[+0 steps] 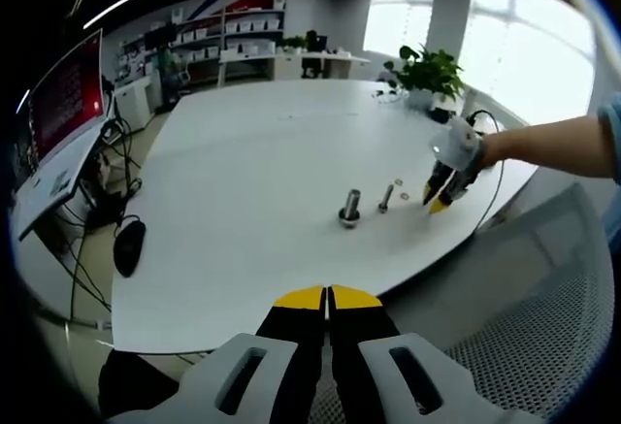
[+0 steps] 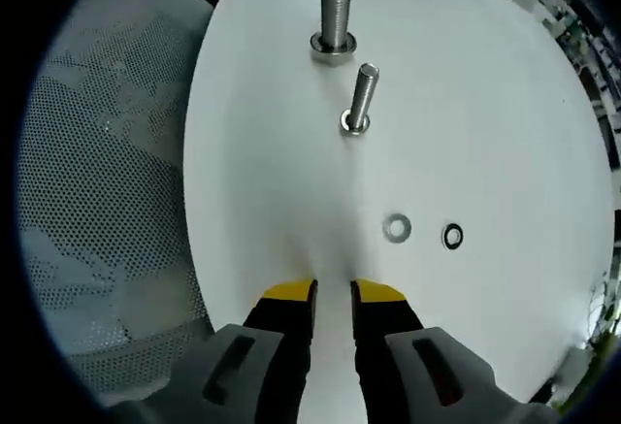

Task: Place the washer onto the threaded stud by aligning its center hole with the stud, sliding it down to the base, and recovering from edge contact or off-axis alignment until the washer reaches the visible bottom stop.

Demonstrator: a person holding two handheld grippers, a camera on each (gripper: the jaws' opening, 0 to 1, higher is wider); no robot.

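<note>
Right gripper view: claw [image 2: 333, 293] slightly parted, empty.

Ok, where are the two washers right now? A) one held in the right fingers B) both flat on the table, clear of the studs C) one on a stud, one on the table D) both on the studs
B: in the right gripper view the two washers lie flat on the table, apart from both studs, and the right gripper holds nothing between its slightly parted fingers.
</note>
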